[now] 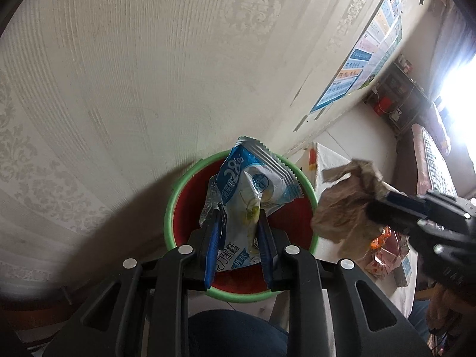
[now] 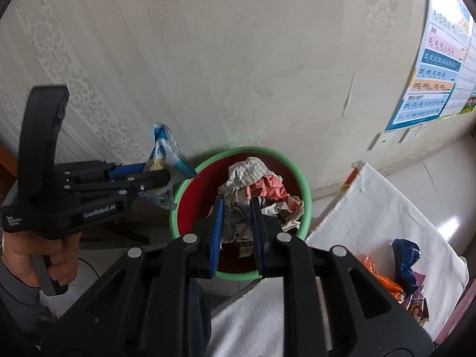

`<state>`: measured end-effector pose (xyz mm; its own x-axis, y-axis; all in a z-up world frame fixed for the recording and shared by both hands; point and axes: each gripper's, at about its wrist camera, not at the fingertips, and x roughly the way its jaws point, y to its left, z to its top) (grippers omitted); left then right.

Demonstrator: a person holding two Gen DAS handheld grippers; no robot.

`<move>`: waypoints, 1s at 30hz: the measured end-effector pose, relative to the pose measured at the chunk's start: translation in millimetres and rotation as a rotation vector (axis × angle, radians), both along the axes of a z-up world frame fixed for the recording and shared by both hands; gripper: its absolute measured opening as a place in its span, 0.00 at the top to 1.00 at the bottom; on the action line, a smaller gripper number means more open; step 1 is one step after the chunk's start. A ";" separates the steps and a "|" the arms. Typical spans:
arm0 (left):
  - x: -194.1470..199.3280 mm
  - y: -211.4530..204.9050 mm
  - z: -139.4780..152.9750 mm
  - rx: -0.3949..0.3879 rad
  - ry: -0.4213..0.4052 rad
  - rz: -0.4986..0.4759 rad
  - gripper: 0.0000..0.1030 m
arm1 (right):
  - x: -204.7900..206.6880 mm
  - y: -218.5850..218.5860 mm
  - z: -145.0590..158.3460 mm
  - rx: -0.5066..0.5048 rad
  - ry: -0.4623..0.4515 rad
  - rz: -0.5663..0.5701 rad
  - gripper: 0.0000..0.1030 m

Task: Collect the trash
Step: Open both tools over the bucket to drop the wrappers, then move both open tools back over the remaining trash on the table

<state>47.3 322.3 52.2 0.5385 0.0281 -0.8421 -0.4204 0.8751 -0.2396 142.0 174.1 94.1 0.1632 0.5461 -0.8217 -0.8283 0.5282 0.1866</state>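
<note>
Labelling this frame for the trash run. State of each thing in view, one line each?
left gripper: jaws shut on the blue-and-white wrapper
blue-and-white wrapper: crumpled, held above the bin
right gripper: jaws shut on the crumpled newspaper
crumpled newspaper: balled up, held above the bin
bin: upright beside the wall, open-topped, contents hidden
snack packets: lying on the white cloth, not yet collected

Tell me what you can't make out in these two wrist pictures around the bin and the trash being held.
- Bin bottom, both views: the blue-and-white snack wrapper and crumpled newspaper block it.
- Wrapper's lower print, left wrist view: covered by the left gripper fingers.
- Snack packets on the white cloth, right wrist view: cut off by the picture's edge, labels too small.
- Window area, left wrist view: washed out by glare.
</note>
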 end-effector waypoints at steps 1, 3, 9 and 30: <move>2.2 1.5 -0.3 -0.003 -0.002 -0.001 0.77 | -0.3 2.8 -2.7 -0.006 0.003 0.002 0.82; 5.9 3.6 -1.1 -0.008 -0.005 -0.003 0.77 | -0.3 7.5 -6.9 -0.016 0.007 0.009 0.81; 11.2 12.6 -3.5 -0.055 -0.033 0.037 0.51 | 2.3 10.4 -13.7 -0.036 0.006 -0.009 0.44; -6.5 -41.4 17.3 0.007 -0.052 0.027 0.10 | -9.6 -87.5 9.9 0.020 -0.015 -0.156 0.23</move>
